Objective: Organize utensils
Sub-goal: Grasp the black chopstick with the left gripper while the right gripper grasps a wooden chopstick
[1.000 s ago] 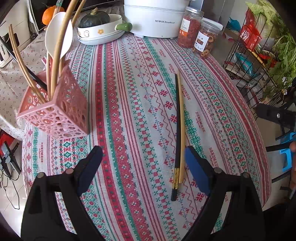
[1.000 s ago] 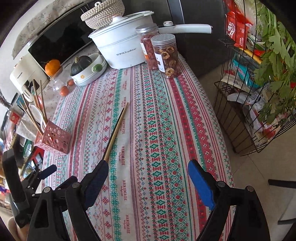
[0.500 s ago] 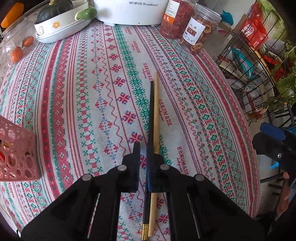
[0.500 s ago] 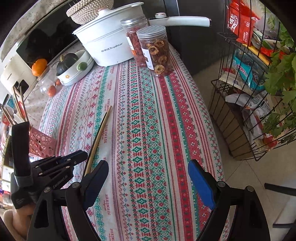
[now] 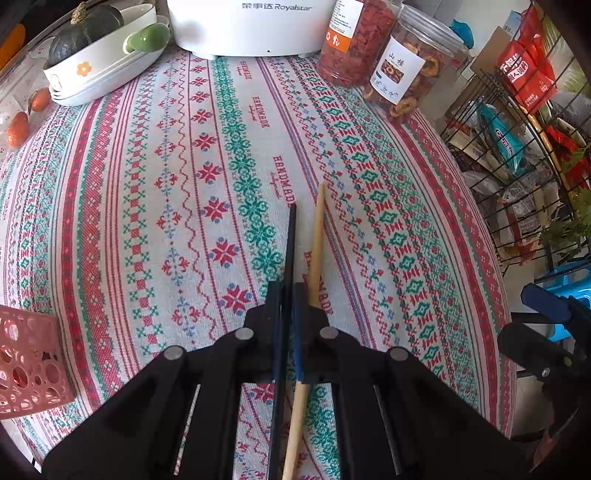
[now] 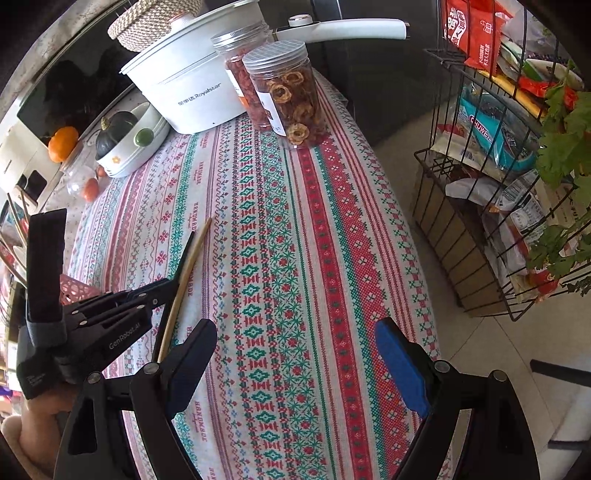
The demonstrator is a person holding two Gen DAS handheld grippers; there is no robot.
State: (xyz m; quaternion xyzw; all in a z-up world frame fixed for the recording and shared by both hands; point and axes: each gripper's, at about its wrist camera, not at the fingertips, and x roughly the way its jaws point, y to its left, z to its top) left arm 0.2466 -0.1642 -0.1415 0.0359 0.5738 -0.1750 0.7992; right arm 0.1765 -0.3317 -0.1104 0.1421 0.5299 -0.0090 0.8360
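grip: left gripper (image 5: 287, 295) had gone from wide apart to clamped on the black chopstick (image 5: 290, 236), so pickup looked begun.
wooden chopstick (image 5: 317, 236): lay just beside on the tablecloth (image 5: 147, 206), outside the jaws.
right gripper (image 6: 295, 354): spread, empty.
axis: both sticks ran lengthwise away, tips toward the white pot (image 5: 247, 26).
holder: pink basket (image 5: 26, 365) at left.

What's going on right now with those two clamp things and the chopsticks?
Left gripper jaws shut on black chopstick. Wooden chopstick loose on tablecloth, beside it. Right gripper jaws open, empty. Nothing blocking.
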